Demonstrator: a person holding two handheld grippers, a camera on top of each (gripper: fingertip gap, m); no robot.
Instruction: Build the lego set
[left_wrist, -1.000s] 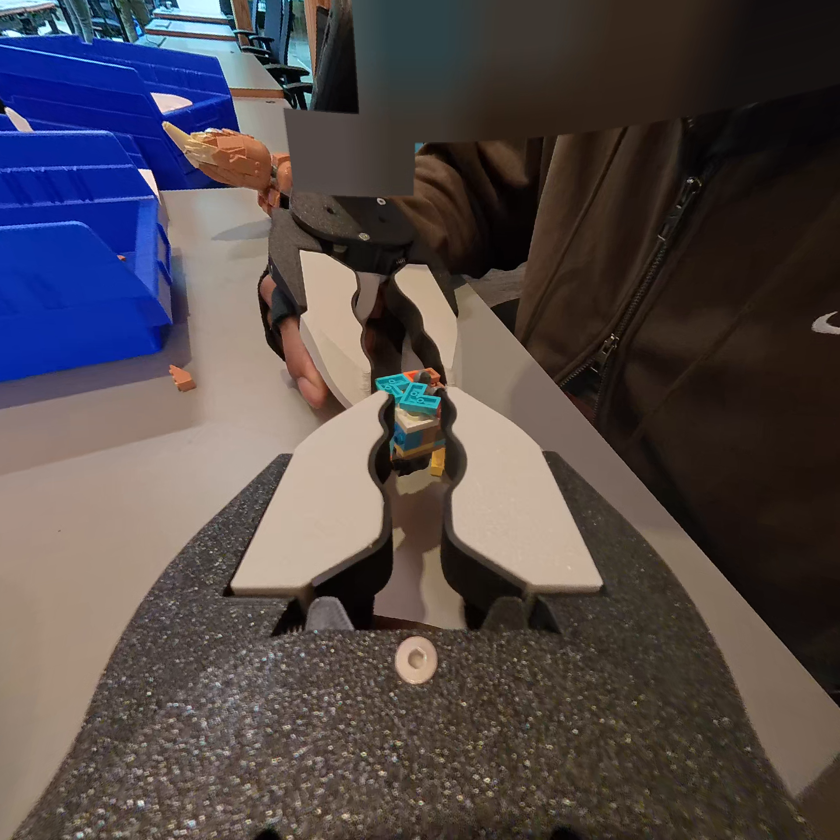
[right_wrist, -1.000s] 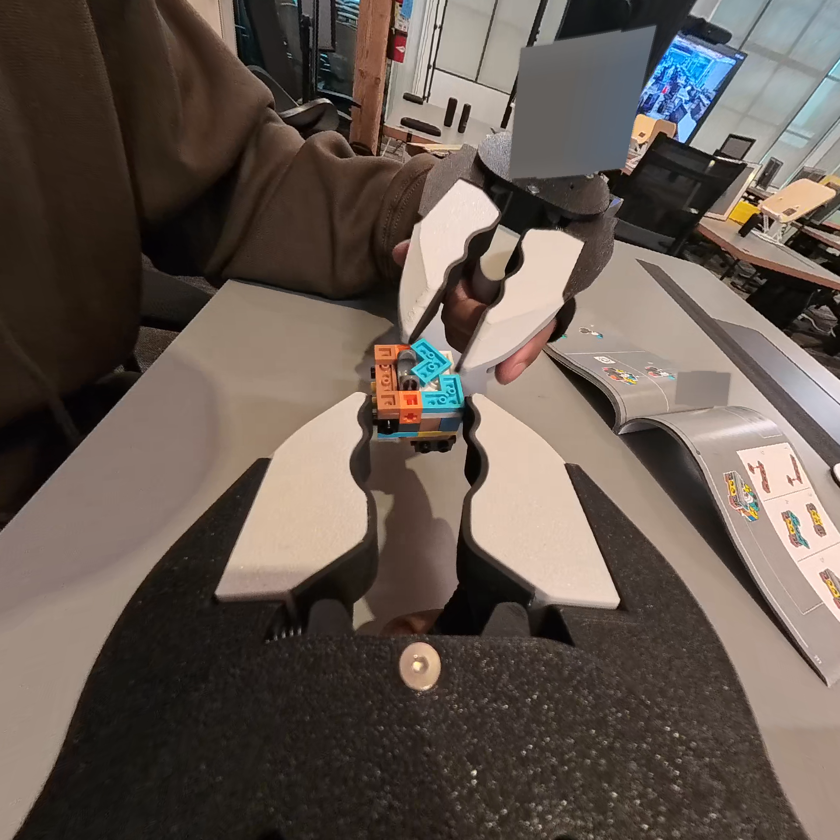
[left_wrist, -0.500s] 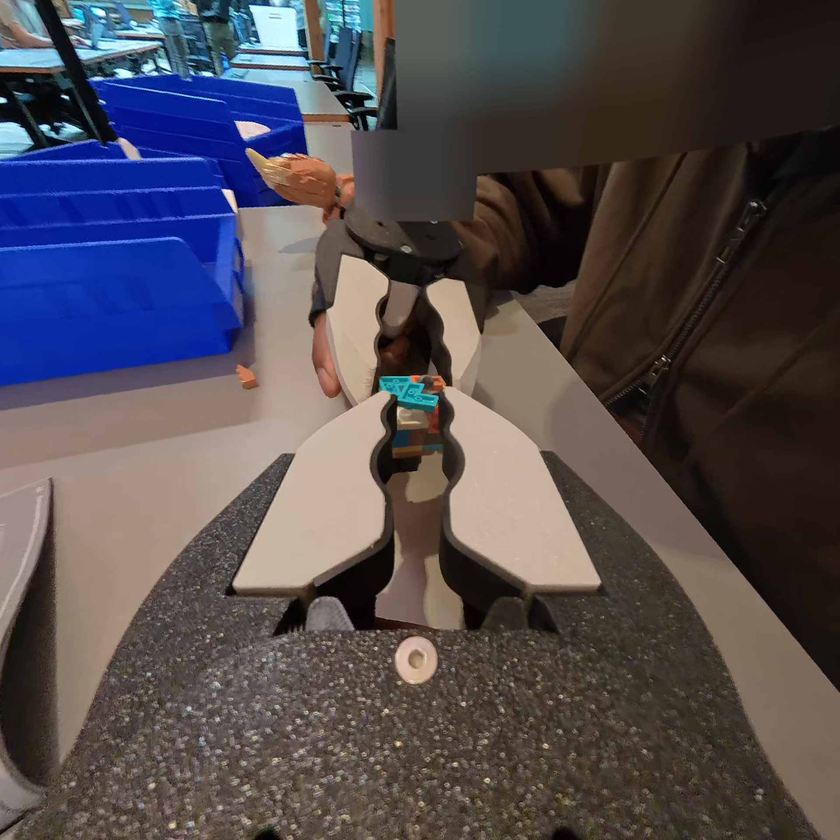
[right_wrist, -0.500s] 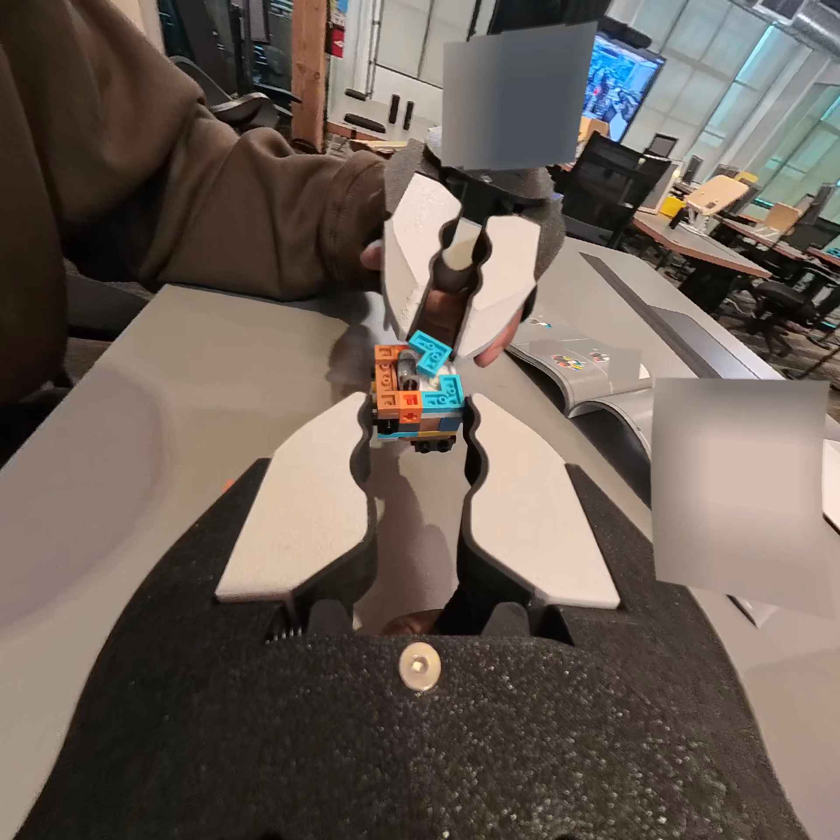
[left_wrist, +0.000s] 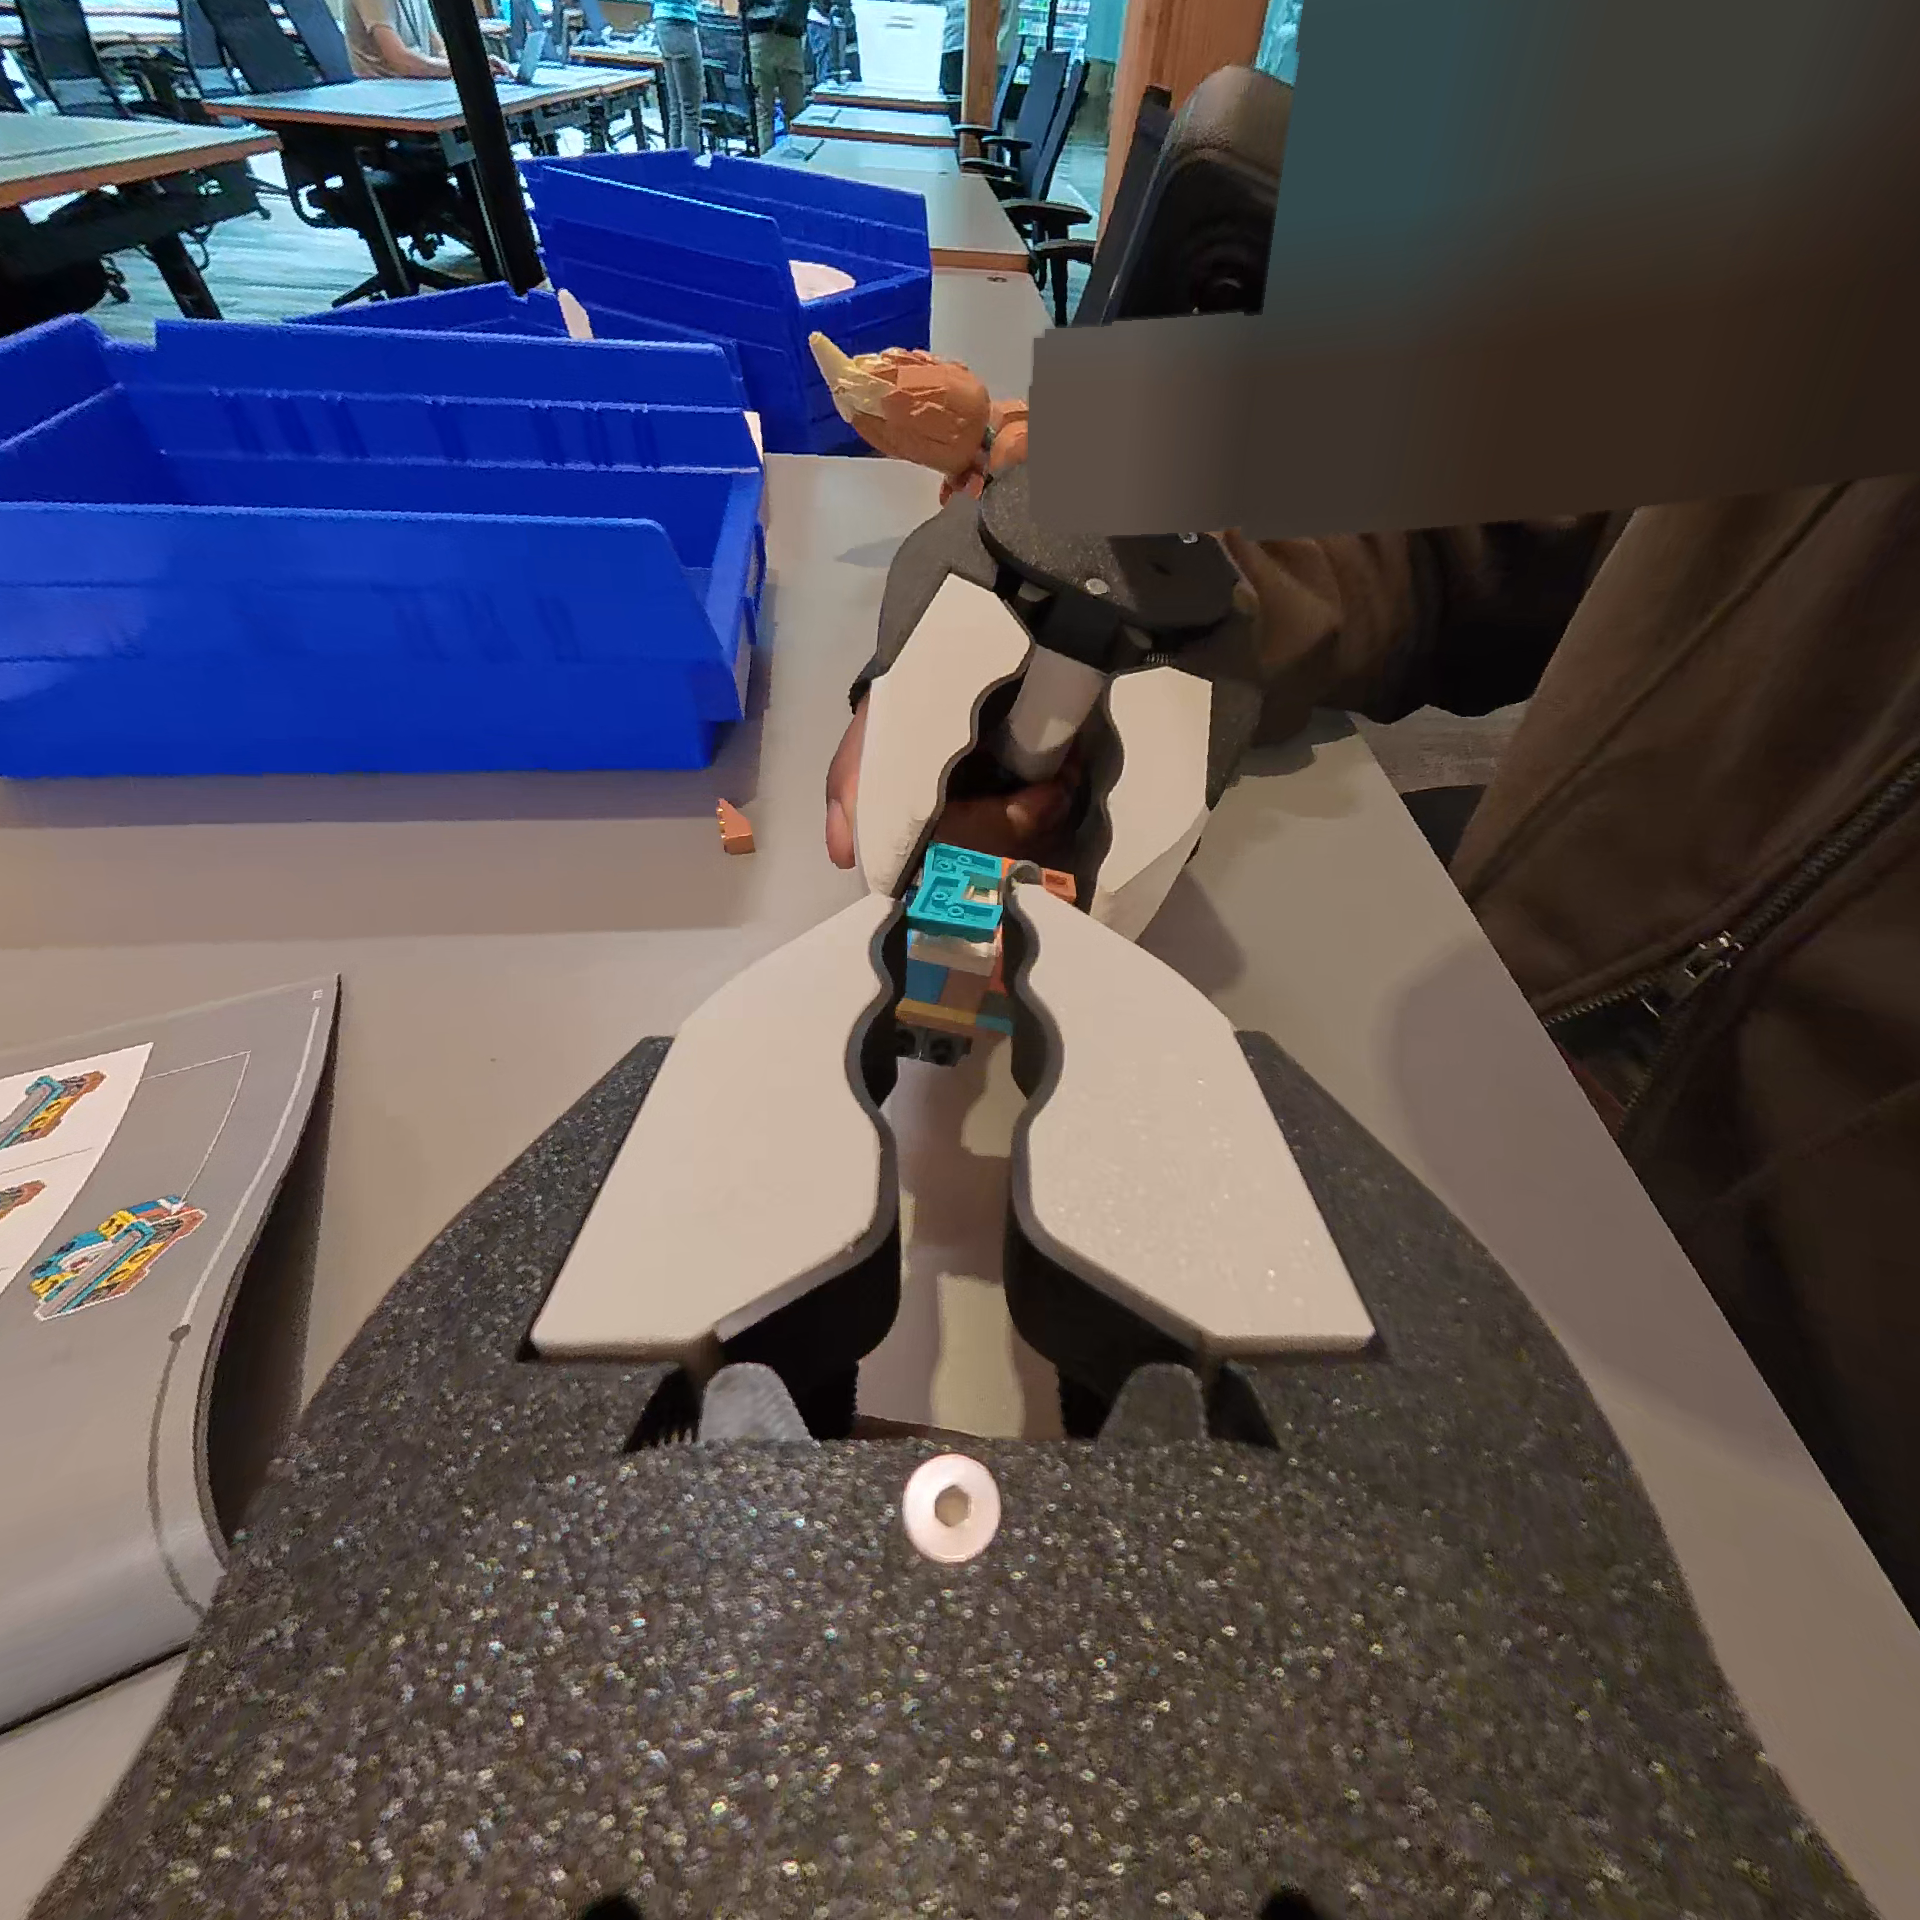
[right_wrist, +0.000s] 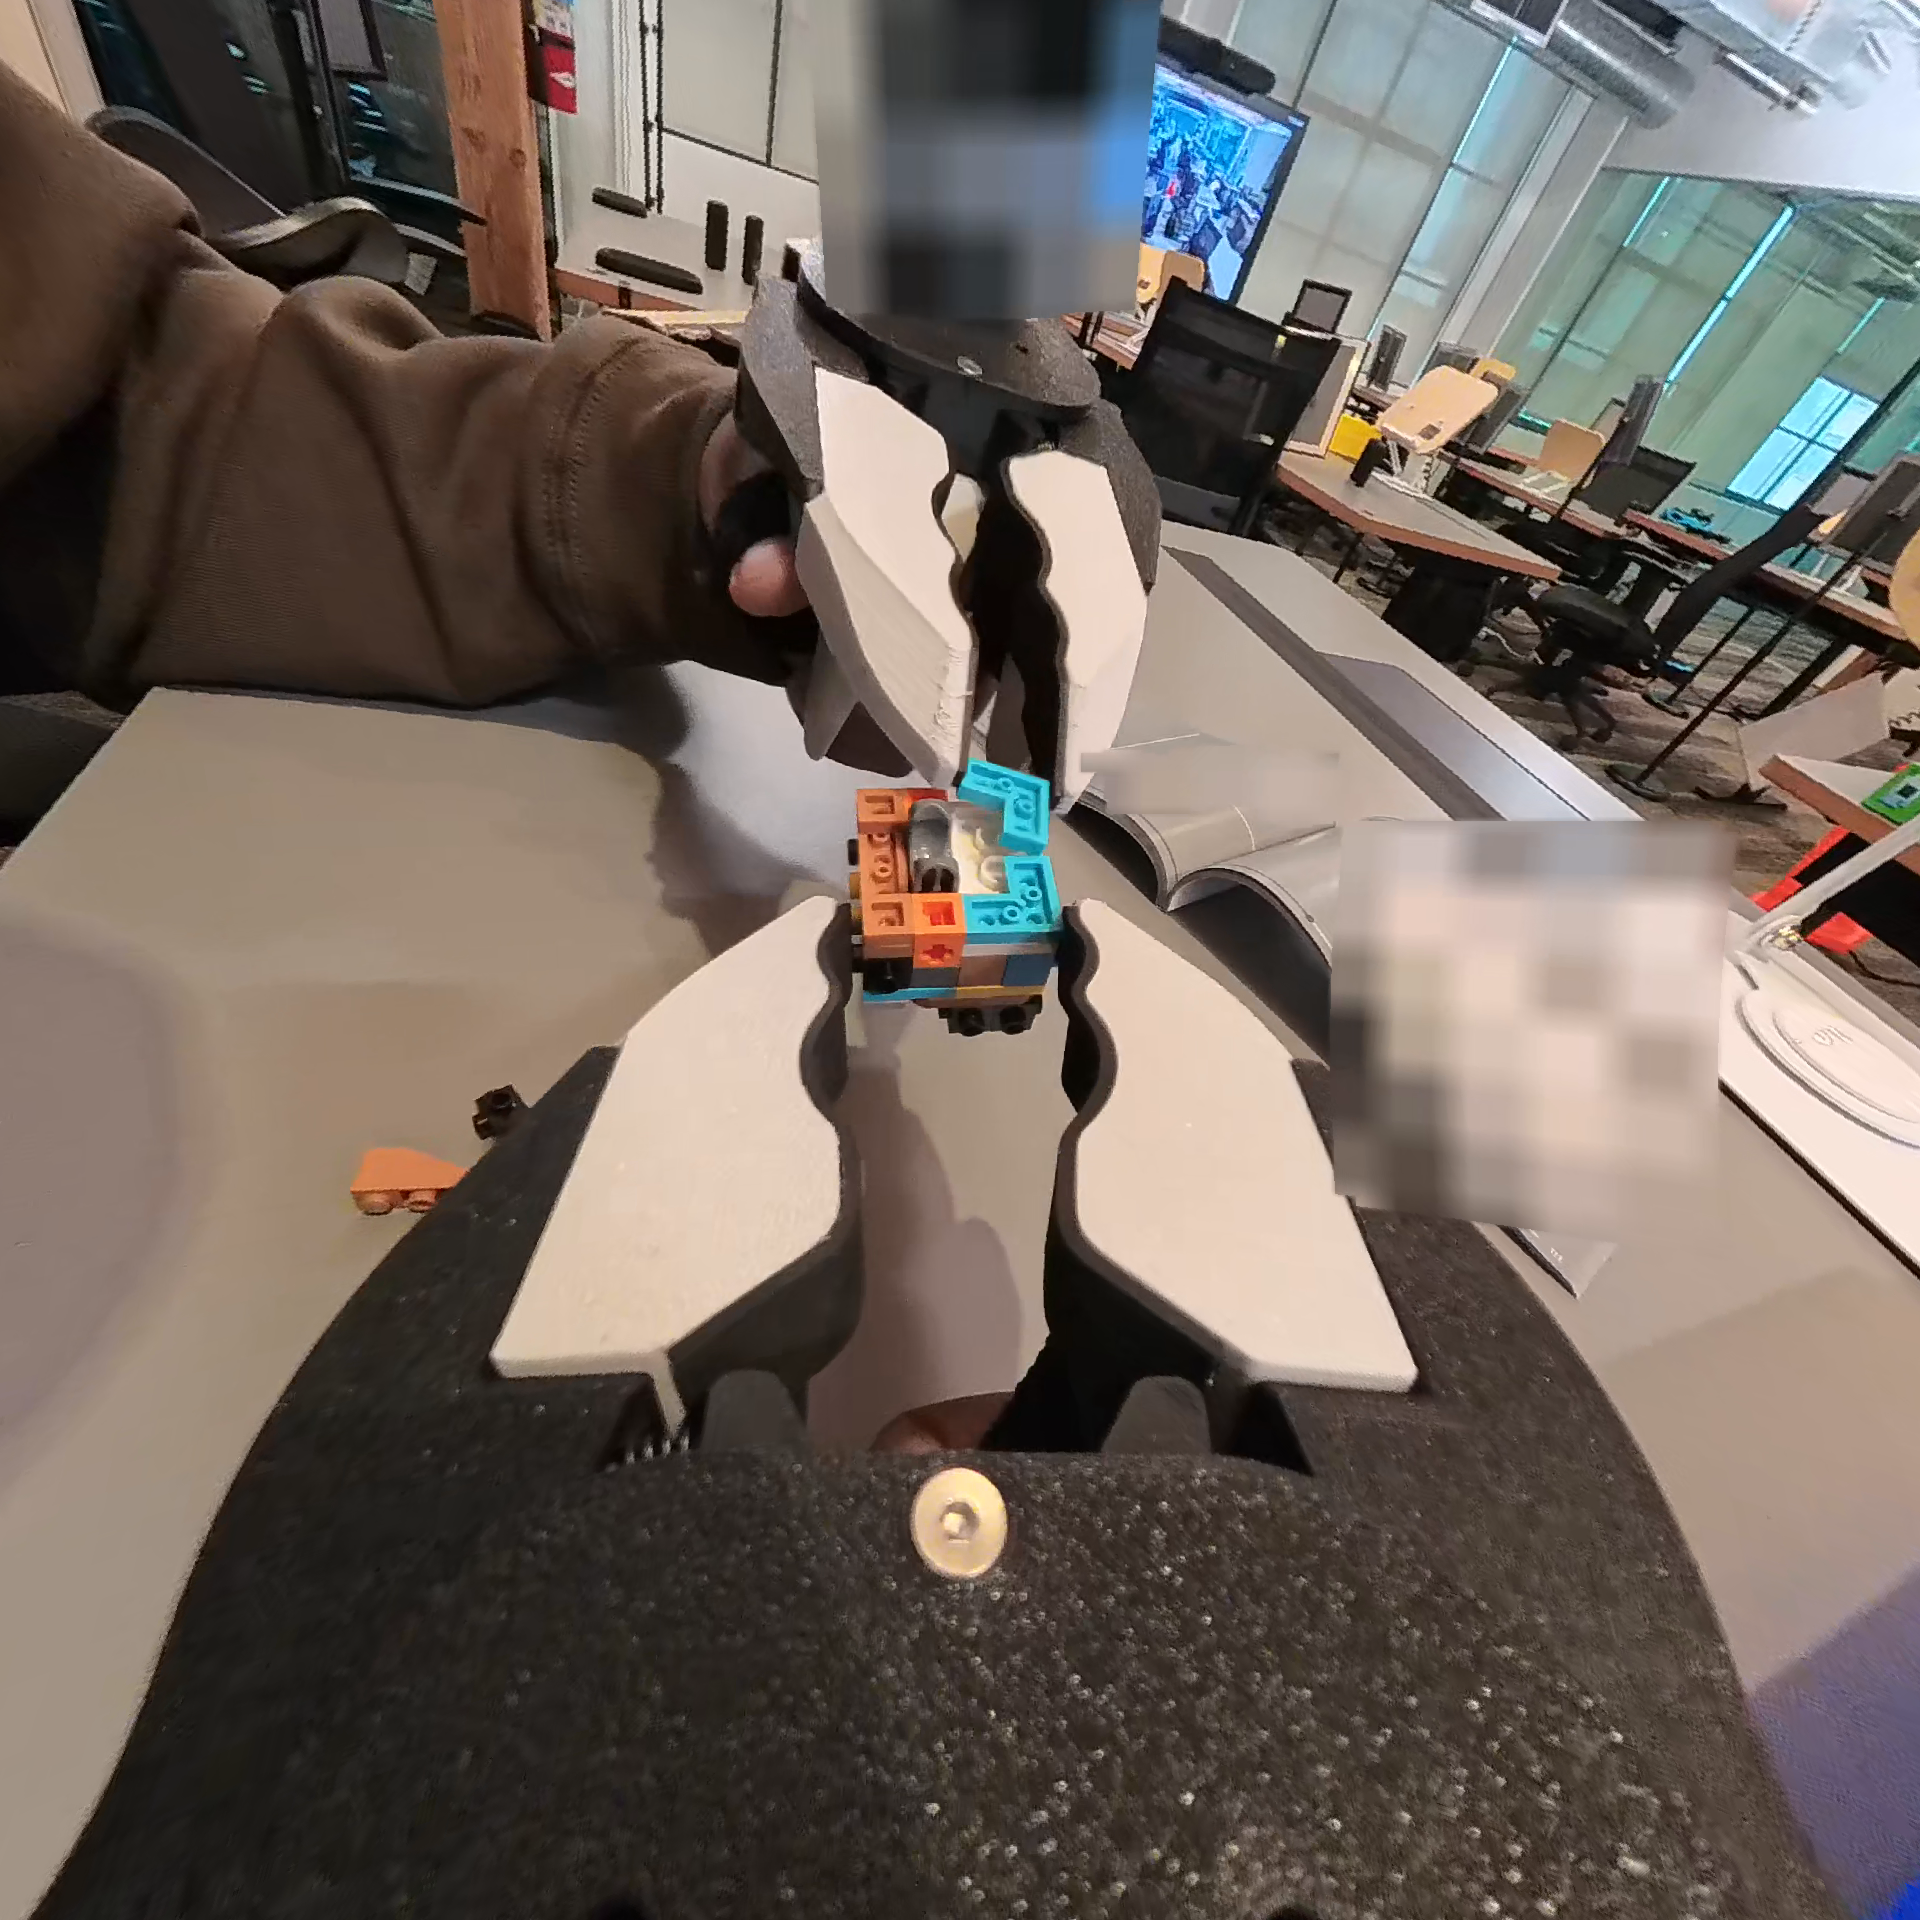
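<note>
Right wrist view: the right gripper (right_wrist: 961, 935) is closed on the lego model (right_wrist: 951, 914), held clear above the grey desk (right_wrist: 364, 810). The left gripper (right_wrist: 1003, 774), nearly closed, pinches 1 teal corner plate (right_wrist: 1008, 805) at the model's far top edge. 1 orange piece (right_wrist: 400, 1179) and 1 small black piece (right_wrist: 496, 1110) lie on the desk. Left wrist view shows blue bins (left_wrist: 364, 582) and an open instruction booklet (left_wrist: 135, 1247).

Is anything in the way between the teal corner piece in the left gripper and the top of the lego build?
Nothing visible. The teal corner piece hangs just over the lego build, which the right gripper holds; a grey pin sits beside it.
</note>
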